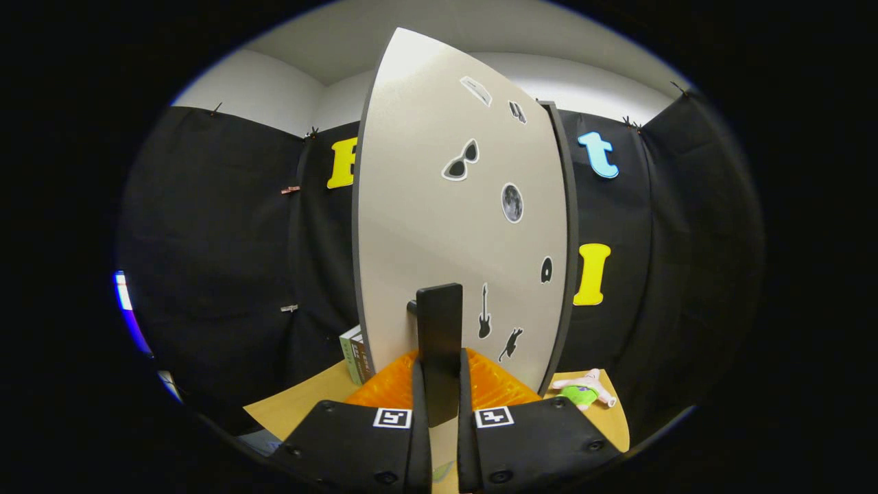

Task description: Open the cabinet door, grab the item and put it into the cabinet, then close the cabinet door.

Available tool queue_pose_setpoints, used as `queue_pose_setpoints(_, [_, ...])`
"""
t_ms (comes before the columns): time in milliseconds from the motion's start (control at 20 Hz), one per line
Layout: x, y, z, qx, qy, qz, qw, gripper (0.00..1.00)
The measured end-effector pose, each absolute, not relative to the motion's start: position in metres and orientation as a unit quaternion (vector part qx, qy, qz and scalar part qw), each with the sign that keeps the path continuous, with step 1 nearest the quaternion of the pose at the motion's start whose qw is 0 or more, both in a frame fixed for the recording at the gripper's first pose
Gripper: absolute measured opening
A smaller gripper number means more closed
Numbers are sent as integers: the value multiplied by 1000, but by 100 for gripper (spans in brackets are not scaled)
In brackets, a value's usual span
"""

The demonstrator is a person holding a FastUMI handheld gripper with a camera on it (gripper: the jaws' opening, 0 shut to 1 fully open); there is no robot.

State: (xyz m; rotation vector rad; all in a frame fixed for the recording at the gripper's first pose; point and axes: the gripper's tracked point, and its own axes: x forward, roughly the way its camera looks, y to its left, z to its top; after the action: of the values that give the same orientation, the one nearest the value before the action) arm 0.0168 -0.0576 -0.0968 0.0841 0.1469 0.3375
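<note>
Books (354, 353) seen on table (288, 408) left of cabinet door (439, 226). Tongs (439, 384) clenched on door handle (439, 343), fingers pressed against both its sides. Door judged partly swung; opening step in hand. Plush toy (583, 391), likely item, lying on table right of door, not yet grabbed. Placing, closing left. Cabinet interior hidden behind door.

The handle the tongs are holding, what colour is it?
Black handle, on the beige door, gripper view.
</note>
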Motion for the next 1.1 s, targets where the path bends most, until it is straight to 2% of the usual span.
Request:
queue_pose_setpoints(700, [10, -152, -100, 24, 62, 62, 996, 17])
queue_pose_setpoints(900, [10, -172, -100, 35, 57, 45, 997, 12])
queue_pose_setpoints(1100, [8, -172, -95, 35, 46, 50, 997, 12])
